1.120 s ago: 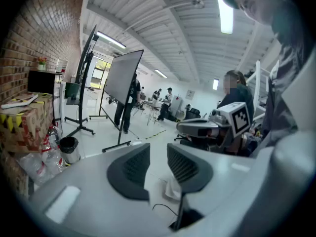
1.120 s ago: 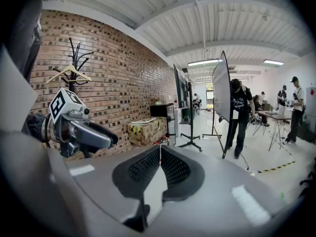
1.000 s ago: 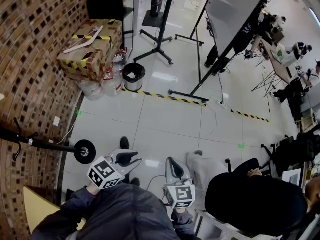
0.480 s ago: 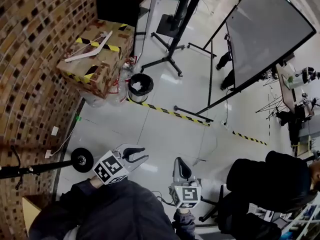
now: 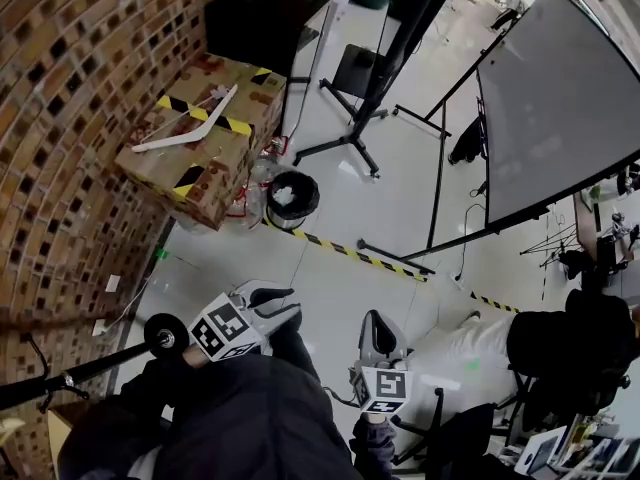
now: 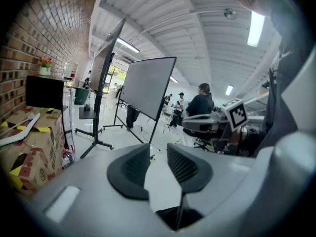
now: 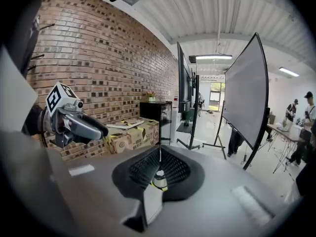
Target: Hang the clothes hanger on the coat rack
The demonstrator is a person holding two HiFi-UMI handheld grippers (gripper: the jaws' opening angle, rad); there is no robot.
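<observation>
A white clothes hanger [image 5: 190, 123] lies on top of a cardboard box [image 5: 205, 163] with yellow-black tape, against the brick wall. In the left gripper view the hanger [image 6: 19, 131] shows at the far left; in the right gripper view the hanger [image 7: 126, 124] lies ahead. The black coat rack [image 5: 90, 366] stands at the lower left by the wall, its round base [image 5: 165, 334] beside my left arm. My left gripper [image 5: 283, 303] [image 6: 158, 164] is open and empty, well short of the box. My right gripper [image 5: 375, 320] [image 7: 159, 162] is shut on nothing.
A small bin [image 5: 290, 198] stands next to the box, with a yellow-black floor stripe [image 5: 350, 251] beyond it. A tripod stand [image 5: 350, 138], a black cabinet [image 5: 265, 23] and a large whiteboard [image 5: 560, 108] lie ahead. A person in black [image 5: 570, 348] sits at the right.
The view has moved forward across the floor: box, hanger and bin are nearer and the seated person has slid to the right. Both grippers travelled along, states unchanged.
</observation>
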